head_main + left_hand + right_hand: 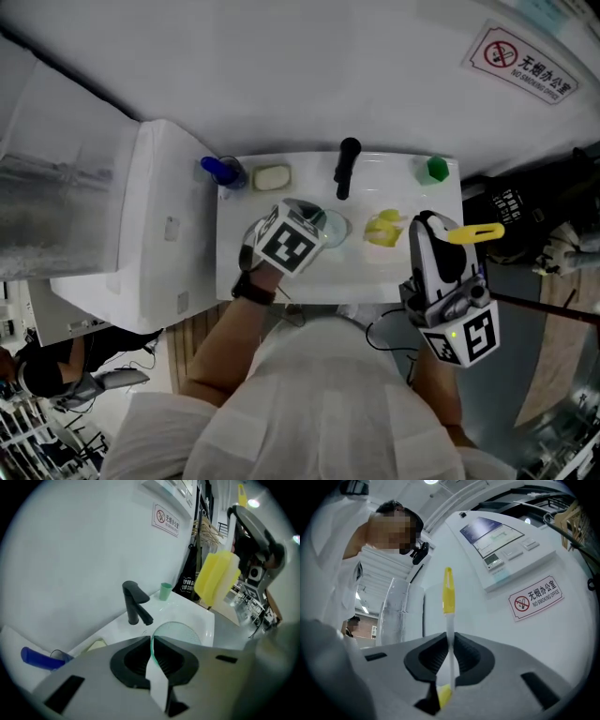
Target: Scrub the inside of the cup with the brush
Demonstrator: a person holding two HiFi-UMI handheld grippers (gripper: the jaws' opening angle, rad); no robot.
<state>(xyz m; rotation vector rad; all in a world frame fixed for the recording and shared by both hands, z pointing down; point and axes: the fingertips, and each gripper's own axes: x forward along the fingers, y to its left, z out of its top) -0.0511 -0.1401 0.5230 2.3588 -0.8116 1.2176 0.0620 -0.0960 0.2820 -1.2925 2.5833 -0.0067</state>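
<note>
A clear glass cup (330, 226) hangs over the white sink basin (375, 277), and my left gripper (322, 232) is shut on its rim. In the left gripper view the thin rim (177, 629) is pinched between the jaws of that left gripper (151, 641). My right gripper (431, 227) is shut on the thin stem of the brush (449, 620). The brush's yellow sponge head (384, 228) sits just right of the cup, outside it, and its yellow handle end (474, 232) sticks out to the right. The sponge head (216, 577) shows raised in the left gripper view. Here the right gripper (450, 637) tilts up towards the wall.
A black faucet (345, 167) stands at the back of the sink. Beside it are a bar of soap (272, 176), a blue object (222, 171) and a green cup (437, 169). A white appliance (141, 234) adjoins the sink's left side. A no-smoking sign (521, 64) hangs on the wall.
</note>
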